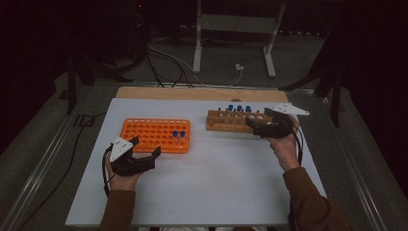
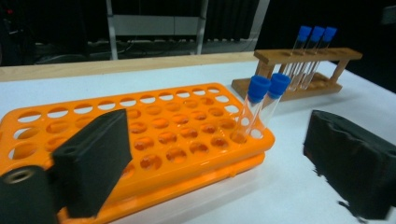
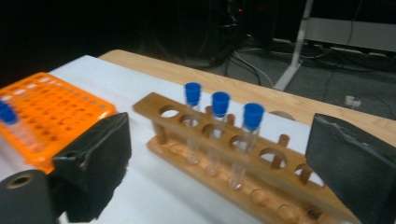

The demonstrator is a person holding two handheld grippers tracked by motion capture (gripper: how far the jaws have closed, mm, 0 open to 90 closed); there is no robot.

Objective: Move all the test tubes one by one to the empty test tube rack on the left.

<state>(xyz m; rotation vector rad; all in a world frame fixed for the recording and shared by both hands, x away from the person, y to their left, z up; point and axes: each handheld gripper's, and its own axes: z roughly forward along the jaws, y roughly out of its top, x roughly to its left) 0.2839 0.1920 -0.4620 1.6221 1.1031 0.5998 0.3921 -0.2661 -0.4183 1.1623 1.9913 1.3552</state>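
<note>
Facing the wooden rack, my right tool has its jaws wide and empty, with three blue-capped tubes standing upright just ahead between them. I judge it the nearer hand for the next pick. My left tool, also wide and empty, sits beside the orange rack, which holds two tubes, on the bench.
</note>
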